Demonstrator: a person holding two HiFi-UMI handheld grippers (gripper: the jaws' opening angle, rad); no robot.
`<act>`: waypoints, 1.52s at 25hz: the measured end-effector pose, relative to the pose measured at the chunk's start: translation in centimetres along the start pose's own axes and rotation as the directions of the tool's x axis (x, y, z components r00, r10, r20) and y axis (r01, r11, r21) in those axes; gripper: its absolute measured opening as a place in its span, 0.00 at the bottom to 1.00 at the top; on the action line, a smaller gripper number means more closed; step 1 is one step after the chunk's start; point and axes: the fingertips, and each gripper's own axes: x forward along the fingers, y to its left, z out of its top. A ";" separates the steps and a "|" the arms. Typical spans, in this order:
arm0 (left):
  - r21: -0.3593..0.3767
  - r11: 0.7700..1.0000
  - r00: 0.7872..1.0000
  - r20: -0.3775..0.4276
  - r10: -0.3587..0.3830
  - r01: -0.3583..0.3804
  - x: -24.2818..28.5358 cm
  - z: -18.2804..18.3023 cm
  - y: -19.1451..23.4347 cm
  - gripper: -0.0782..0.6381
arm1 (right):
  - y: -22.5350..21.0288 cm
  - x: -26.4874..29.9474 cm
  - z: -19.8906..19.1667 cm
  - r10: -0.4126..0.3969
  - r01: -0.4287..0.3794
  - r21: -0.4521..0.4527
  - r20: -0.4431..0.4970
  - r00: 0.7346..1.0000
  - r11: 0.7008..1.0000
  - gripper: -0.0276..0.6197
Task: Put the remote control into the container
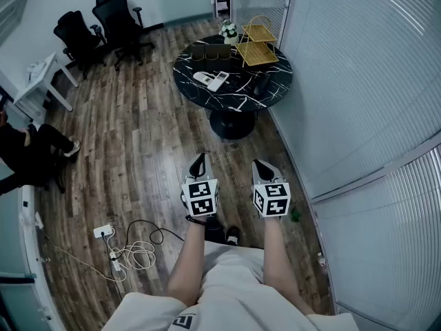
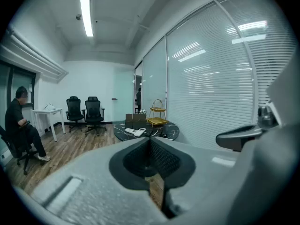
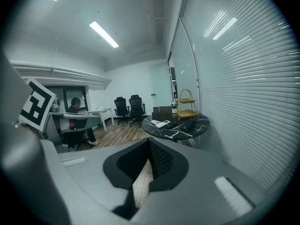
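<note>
with left gripper (image 1: 200, 158) and right gripper (image 1: 260, 164) pressed together, empty, i face the marble table (image 1: 242, 103) where the remote control (image 1: 211, 80) lies, probably light, stiff, best pinched across its width.

The white remote control (image 1: 211, 80) lies flat on the round, black marble-patterned surface (image 1: 238, 101), left of its middle. It is outside the brown, box-like container (image 1: 211, 51) — that stands upright just behind it, near the far edge.

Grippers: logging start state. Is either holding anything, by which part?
Nothing: left gripper and right gripper are shut, empty; the white remote control lies on the round black table.
</note>
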 end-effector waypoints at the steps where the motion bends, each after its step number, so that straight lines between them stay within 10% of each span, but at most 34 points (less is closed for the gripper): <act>1: 0.003 1.000 1.000 0.001 -0.010 0.010 -0.1 0.0 0.1 0.12 | 0.2 0.2 0.1 0.000 0.000 0.001 0.000 1.000 1.000 0.04; 27: -0.025 0.986 0.977 0.131 0.167 -0.165 1.6 4.0 10.3 0.12 | 0.1 7.4 2.5 0.039 -0.040 0.047 0.025 0.999 0.998 0.05; 38: -0.024 0.999 0.996 0.079 0.040 -0.039 14.7 7.8 11.0 0.12 | -6.1 16.1 6.3 0.052 -0.050 0.145 -0.008 0.999 0.988 0.05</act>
